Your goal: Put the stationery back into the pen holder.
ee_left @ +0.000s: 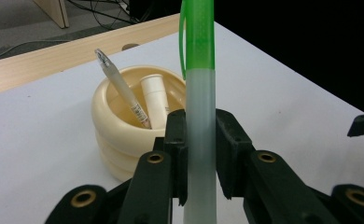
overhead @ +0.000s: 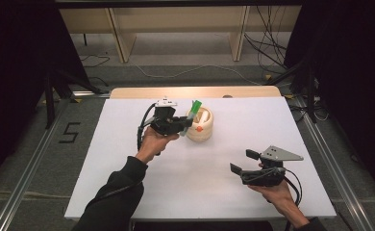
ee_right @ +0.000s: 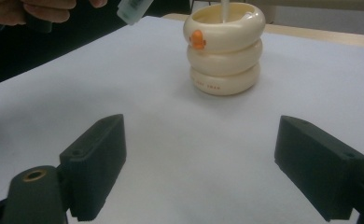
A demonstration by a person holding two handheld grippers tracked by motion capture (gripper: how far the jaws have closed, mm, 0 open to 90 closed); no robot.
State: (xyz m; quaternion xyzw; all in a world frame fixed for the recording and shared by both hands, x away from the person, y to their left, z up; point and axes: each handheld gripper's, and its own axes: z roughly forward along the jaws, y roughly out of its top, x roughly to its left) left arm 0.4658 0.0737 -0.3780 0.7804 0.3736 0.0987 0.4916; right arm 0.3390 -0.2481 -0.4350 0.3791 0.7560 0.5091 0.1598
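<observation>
your left tongs point(ee_left: 199, 154) are clamped on the green-capped pen point(ee_left: 199, 93), held beside the cream holder point(overhead: 200, 126) near the tabletop's point(overhead: 128, 183) far edge. your right tongs point(ee_right: 215, 163) stand apart. clip the rim and the holder could tip.

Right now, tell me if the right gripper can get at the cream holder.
Probably yes. The right gripper has its jaws open and empty, and bare table lies between it and the holder.

White table point(overhead: 128, 159), wooden strip point(overhead: 128, 92) along far edge. Grey floor beyond, cables point(overhead: 267, 50) trailing. Wooden shelf legs point(overhead: 120, 41) at back. Number five point(overhead: 69, 132) marked on floor, left.
</observation>
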